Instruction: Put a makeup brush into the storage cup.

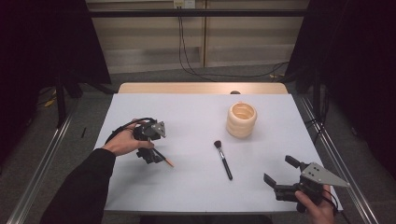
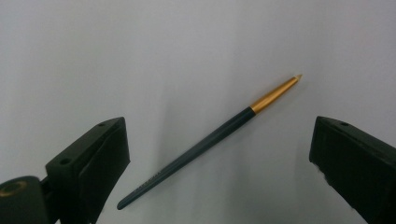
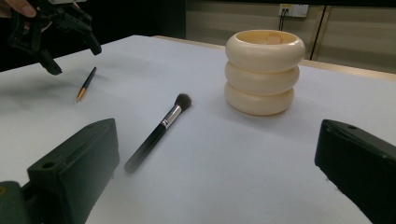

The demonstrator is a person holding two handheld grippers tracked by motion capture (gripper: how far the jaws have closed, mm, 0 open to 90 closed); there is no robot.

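A thin dark pencil-like brush with a gold tip [image 2: 210,140] lies flat on the white table, also visible as the thin brush [image 1: 163,157] and the thin brush [image 3: 87,83]. My left gripper [image 1: 150,156] hovers straight above it, pointing down, open, with the jaws wide on either side of it and not touching. A black makeup brush [image 1: 223,159] with a bushy head lies mid-table; the makeup brush [image 3: 159,131] lies ahead of my right gripper [image 1: 280,172]. That gripper is open and holds nothing. A cream ribbed holder [image 1: 241,119] stands upright, the holder [image 3: 264,71] open at the top.
The white table top [image 1: 196,186] ends at a wooden strip [image 1: 201,87] at the far side. Metal rails run along the floor on both sides. Cables hang down the back wall.
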